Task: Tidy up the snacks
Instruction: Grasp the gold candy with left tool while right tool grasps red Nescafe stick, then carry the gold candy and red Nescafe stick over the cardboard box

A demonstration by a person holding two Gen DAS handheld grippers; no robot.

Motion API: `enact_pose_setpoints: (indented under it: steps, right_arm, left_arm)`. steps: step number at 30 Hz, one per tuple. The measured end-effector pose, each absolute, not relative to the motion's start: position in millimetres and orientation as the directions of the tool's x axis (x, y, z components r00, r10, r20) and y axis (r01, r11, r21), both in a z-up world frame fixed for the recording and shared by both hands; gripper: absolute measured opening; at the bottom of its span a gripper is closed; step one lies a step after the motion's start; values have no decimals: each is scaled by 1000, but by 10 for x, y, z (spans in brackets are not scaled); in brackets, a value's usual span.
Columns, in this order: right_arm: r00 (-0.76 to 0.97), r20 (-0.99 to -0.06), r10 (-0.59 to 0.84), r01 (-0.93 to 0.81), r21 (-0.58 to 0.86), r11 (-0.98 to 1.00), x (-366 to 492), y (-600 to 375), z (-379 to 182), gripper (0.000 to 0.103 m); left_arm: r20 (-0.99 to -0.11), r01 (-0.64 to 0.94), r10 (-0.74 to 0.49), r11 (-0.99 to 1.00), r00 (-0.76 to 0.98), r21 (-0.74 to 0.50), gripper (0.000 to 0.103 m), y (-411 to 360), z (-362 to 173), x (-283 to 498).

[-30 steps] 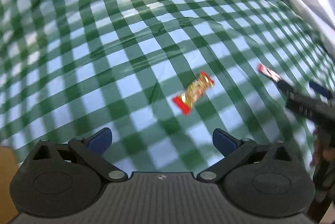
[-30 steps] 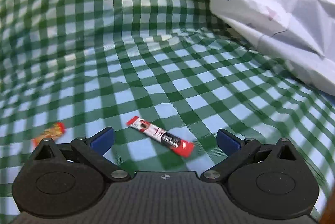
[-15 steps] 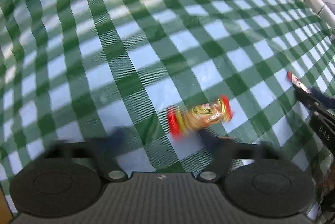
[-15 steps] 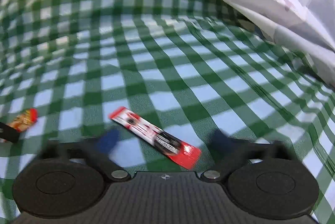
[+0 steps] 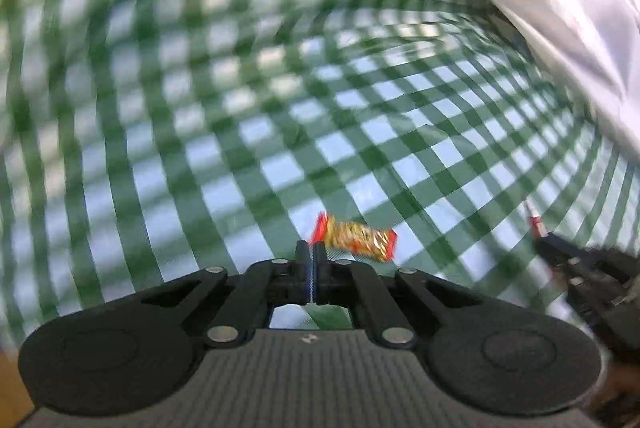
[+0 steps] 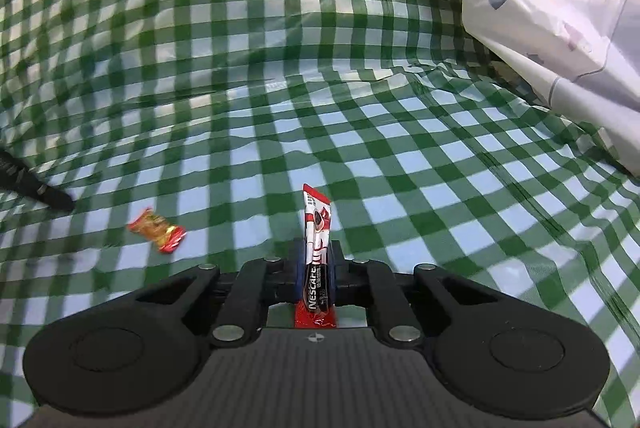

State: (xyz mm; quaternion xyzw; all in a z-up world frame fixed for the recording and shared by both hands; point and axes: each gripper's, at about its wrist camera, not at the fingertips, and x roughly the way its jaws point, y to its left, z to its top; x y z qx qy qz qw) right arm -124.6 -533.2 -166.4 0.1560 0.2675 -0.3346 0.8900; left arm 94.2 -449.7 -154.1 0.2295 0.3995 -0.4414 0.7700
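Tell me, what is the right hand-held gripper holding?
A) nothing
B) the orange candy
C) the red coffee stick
C: the red coffee stick sits between the closing jaws of the right hand-held gripper; the orange candy lies on the cloth.

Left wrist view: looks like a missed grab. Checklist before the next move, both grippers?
1. Right gripper closing on coffee stick, stick between its pads: ok.
2. Left gripper closing with nothing between its jaws: not ok.
3. Candy picked up: not ok, it lies on the checked cloth, apart from the left gripper.
4. Left view sharp enough to re-aim: not ok, blurred.
5. White bag as drop-off: cannot tell.
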Motion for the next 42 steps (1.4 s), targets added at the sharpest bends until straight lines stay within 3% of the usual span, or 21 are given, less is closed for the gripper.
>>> enact_pose_setpoints:
  steps: [1, 2, 3, 4, 6, 10, 16, 17, 26, 32, 36, 42]
  right_arm:
    - [621, -594, -511, 686, 96, 721, -1265, -5308, -1669, 12]
    - [609, -607, -510, 694, 97, 714, -1289, -5298, -1687, 12]
    - [600, -616, -510, 700, 98, 707, -1312, -5304, -1709, 12]
    - [594, -623, -508, 707, 103, 700, -1339, -5320, -1736, 12]
    - [587, -636, -501, 721, 129, 681, -1388, -5364, -1795, 12]
    - [594, -646, -479, 723, 167, 671, -1401, -5467, -1918, 12]
    - [608, -652, -454, 713, 196, 673, -1329, -5562, -2031, 13]
    - [610, -649, -456, 714, 200, 671, -1331, -5569, -2030, 13]
    - [611, -612, -501, 739, 215, 638, -1542, -5389, -1793, 12]
    - [703, -518, -487, 670, 251, 699, -1698, -4754, -1158, 12]
    - [787, -464, -407, 574, 306, 760, -1733, -4084, -669, 12]
    - [870, -456, -187, 372, 360, 856, -1660, -2792, -284, 12]
  left_arm:
    - [-822, 892, -489, 450, 291, 48, 31, -4578, -1557, 905]
    - [-834, 914, -473, 397, 283, 85, 69, -4660, -1594, 882]
    - [-847, 932, -457, 343, 272, 114, 88, -4748, -1649, 856]
    - [-847, 945, -459, 296, 267, 137, 89, -4804, -1693, 837]
    - [-849, 957, -451, 219, 274, 192, 88, -4951, -1805, 795]
    - [-876, 973, -427, 147, 223, 176, 87, -5254, -2046, 824]
    - [-923, 980, -376, 199, 82, 6, 33, -5293, -2164, 1039]
    - [-924, 976, -375, 218, 74, -10, 15, -5239, -2140, 1058]
    - [-866, 898, -489, 421, 107, -126, 14, -4305, -1577, 1054]
    - [-802, 840, -557, 524, 214, -140, 14, -3331, -810, 661]
    - [-791, 780, -532, 615, 302, -116, 14, -2559, -464, 374]
    - [-817, 645, -450, 753, 361, -130, 14, -1379, -123, 91]
